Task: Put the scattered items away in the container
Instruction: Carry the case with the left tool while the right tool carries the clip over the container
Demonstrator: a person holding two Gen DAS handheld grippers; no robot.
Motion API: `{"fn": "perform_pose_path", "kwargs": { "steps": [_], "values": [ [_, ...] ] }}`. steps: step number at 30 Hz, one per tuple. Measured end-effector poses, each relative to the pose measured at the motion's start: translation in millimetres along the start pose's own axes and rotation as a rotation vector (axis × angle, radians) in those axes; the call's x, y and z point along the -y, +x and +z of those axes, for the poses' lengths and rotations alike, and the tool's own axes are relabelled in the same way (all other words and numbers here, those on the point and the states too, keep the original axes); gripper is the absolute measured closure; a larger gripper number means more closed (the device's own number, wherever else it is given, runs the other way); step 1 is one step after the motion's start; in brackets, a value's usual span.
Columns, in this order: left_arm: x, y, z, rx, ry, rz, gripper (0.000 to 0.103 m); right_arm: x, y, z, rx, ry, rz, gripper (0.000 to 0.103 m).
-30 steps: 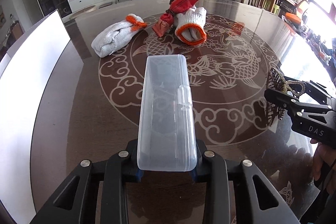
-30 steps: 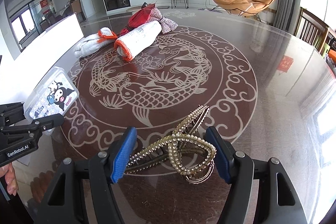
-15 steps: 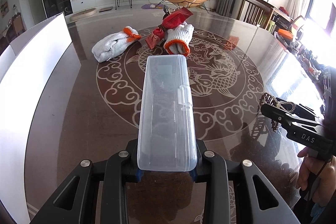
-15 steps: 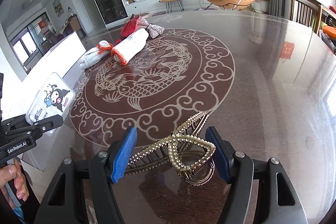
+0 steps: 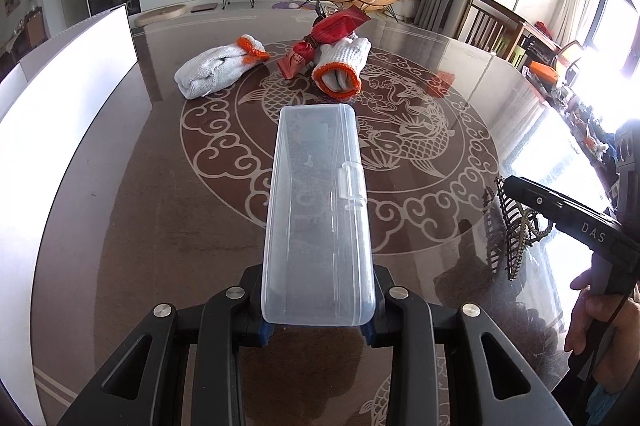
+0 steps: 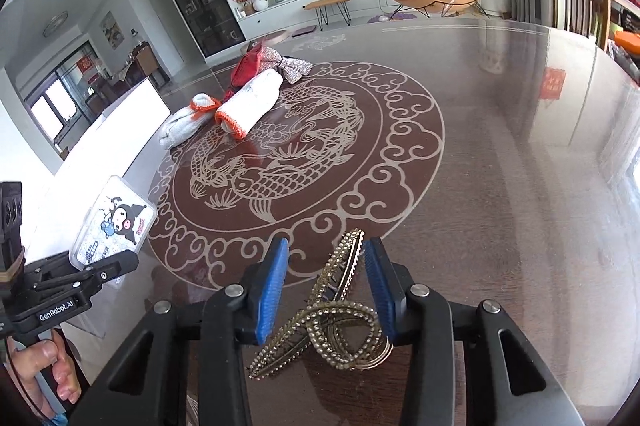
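Observation:
My left gripper (image 5: 318, 310) is shut on the near end of a clear plastic box (image 5: 318, 202), held closed above the table. The right wrist view shows the box's cartoon-sticker side (image 6: 114, 222). A pearl-studded hair claw (image 6: 340, 318) lies between the blue pads (image 6: 272, 290) of my right gripper (image 6: 325, 286), whose jaws are closing. The right pad touches the claw; a gap remains at the left pad. In the left wrist view the claw (image 5: 512, 226) stands beside the right gripper's finger (image 5: 560, 208). Two white gloves (image 5: 218, 70) (image 5: 340, 66) and a red packet (image 5: 324, 38) lie farther back.
The dark round table (image 5: 120, 226) carries a fish pattern. A white board (image 5: 60, 114) runs along its left side. A sequinned bow (image 6: 296, 66) lies behind the gloves. Wooden chairs (image 5: 496, 26) stand at the right edge. A person's hand (image 5: 592, 318) holds the right gripper's handle.
The right gripper's jaws have come much closer together around the hair claw, which has turned more upright between them. The left gripper still holds the box, with the view shifted slightly.

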State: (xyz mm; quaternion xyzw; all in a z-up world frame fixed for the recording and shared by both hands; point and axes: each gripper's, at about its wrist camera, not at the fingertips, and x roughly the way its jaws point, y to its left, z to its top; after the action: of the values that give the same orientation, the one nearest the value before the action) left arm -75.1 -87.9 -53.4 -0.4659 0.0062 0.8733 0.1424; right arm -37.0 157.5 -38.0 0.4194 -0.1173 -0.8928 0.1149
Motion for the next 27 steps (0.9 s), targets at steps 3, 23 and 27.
{"fn": "perform_pose_path", "kwargs": {
  "steps": [3,23,27],
  "values": [
    [-4,-2,-2,0.009,-0.017,-0.010,0.071,18,-10,0,0.035,0.096,0.043,0.046],
    [-10,2,-15,0.023,-0.057,-0.086,0.071,-27,4,-27,-0.020,0.026,-0.268,0.044],
    [-4,-2,-16,0.029,-0.042,-0.090,0.071,-13,-10,-34,-0.011,0.011,-0.207,0.047]
  ]
}}
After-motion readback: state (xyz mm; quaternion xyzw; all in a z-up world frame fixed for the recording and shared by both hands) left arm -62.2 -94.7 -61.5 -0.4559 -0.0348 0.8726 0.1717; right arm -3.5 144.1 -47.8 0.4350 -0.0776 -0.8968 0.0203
